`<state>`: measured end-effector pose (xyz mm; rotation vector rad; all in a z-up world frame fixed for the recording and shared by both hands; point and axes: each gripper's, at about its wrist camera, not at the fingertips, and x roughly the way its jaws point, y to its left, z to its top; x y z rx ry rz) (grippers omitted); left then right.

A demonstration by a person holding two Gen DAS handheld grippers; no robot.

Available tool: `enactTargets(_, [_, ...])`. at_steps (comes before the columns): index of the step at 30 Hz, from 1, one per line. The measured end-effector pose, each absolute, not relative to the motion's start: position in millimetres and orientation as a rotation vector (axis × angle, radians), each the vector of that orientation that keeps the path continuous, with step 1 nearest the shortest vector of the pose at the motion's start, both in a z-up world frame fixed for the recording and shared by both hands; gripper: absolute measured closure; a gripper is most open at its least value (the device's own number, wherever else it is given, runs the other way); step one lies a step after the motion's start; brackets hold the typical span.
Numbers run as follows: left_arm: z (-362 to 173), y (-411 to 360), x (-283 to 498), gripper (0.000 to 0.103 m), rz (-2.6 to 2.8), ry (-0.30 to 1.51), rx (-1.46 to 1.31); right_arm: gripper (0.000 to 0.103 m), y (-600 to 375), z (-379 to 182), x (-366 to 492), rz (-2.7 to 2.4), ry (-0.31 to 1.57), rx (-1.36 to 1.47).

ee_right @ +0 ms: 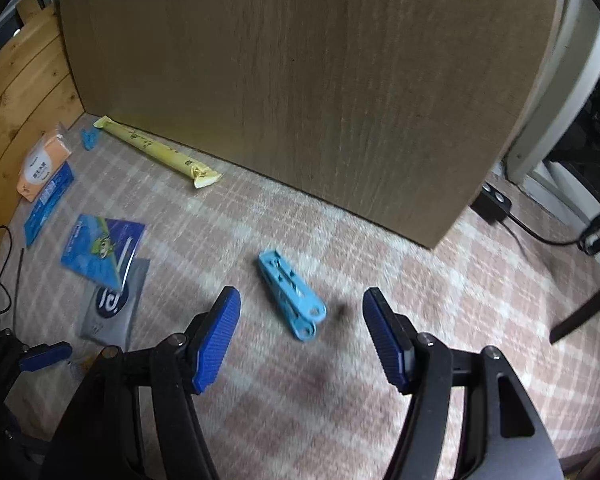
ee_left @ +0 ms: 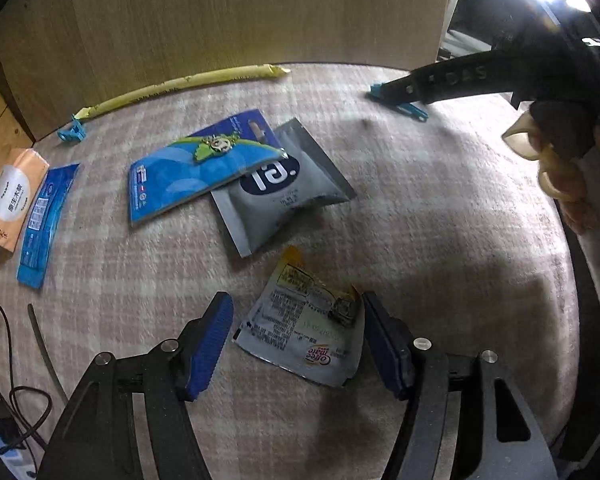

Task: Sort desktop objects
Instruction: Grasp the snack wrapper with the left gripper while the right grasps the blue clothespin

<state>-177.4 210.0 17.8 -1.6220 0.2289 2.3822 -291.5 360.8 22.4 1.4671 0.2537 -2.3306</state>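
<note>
My left gripper [ee_left: 298,332] is open, low over the checked cloth, its jaws standing either side of a crumpled Coffee-mate sachet [ee_left: 304,332]. Beyond it lie a grey pouch [ee_left: 284,196] and a blue card pack [ee_left: 196,172] overlapping it. My right gripper [ee_right: 300,328] is open just above a light blue plastic clip [ee_right: 290,296], which lies flat between and slightly ahead of the fingers. The clip also shows in the left wrist view [ee_left: 400,104], under the right gripper's arm.
A long yellow tube packet [ee_left: 180,84] lies along a wooden panel [ee_right: 300,80]. A second blue clip [ee_left: 73,131], an orange tissue pack [ee_left: 12,196] and a blue flat packet [ee_left: 46,224] sit at the left. Cables [ee_left: 8,400] lie near the left edge. A black plug block [ee_right: 496,200] lies at the right.
</note>
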Motion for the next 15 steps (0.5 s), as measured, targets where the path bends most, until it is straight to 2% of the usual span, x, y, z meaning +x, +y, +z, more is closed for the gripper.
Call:
enactTargets(4, [18, 207, -175, 0.046, 2.393, 0.233, -1.603, 0.044, 353, 12, -294, -2.311, 0.247, 1.475])
enactTargets(5, [19, 206, -175, 0.052, 2.398, 0.230, -1.599, 0.052, 349, 12, -291, -2.329, 0.278, 1.451])
enactTargets(6, [20, 205, -174, 0.054, 2.401, 0.225, -1.597, 0.063, 347, 12, -289, -2.342, 0.311, 1.441])
enactTargets(7, [20, 205, -173, 0.056, 2.401, 0.221, -1.597, 0.069, 344, 12, -287, -2.346, 0.334, 1.432])
enactTargets(9, [20, 205, -172, 0.057, 2.398, 0.221, -1.602, 0.088, 343, 13, -284, -2.340, 0.319, 1.429])
enactTargets(15, [22, 201, -165, 0.059, 2.399, 0.181, -1.610, 0.091, 348, 14, -275, -2.339, 0.277, 1.447])
